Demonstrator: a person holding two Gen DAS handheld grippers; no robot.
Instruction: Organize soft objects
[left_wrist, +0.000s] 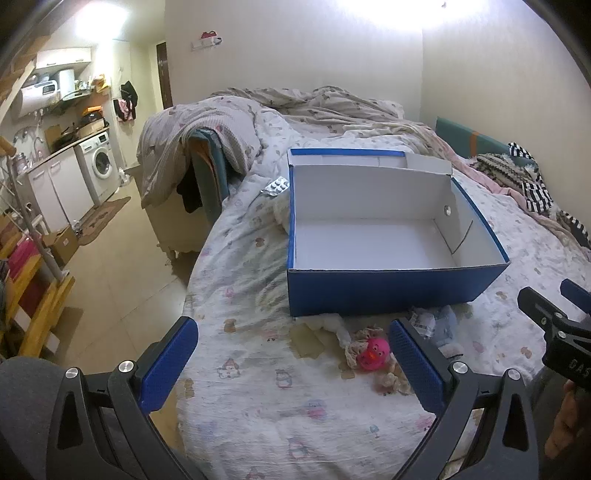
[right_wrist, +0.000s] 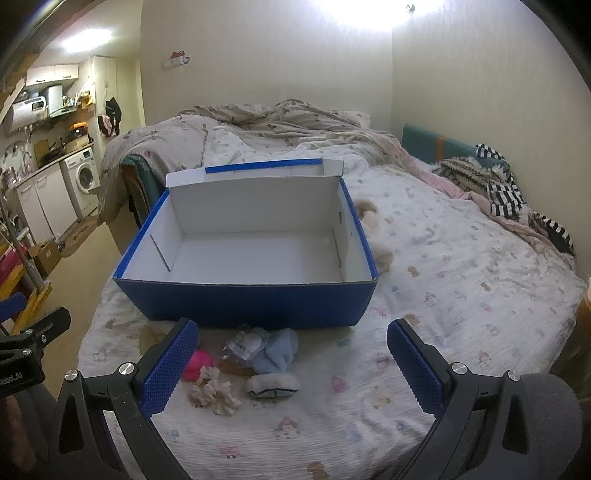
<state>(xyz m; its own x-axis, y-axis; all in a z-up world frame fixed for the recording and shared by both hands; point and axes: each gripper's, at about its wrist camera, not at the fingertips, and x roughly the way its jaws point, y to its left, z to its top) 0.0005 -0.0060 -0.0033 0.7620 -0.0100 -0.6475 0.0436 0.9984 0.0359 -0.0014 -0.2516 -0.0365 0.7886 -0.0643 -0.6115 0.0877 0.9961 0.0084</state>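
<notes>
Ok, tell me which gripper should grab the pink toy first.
Left, probably. The pink toy lies just ahead of the open left gripper, near its right finger. From the right gripper, also open, the toy sits partly hidden behind its left finger, off to the side.

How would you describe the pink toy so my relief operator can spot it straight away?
Start at the open blue box on the bed; a small heap of soft things lies just in front of its near wall. The pink toy sits at the heap's left end, the only bright pink piece beside beige frills and a light blue plush.
</notes>
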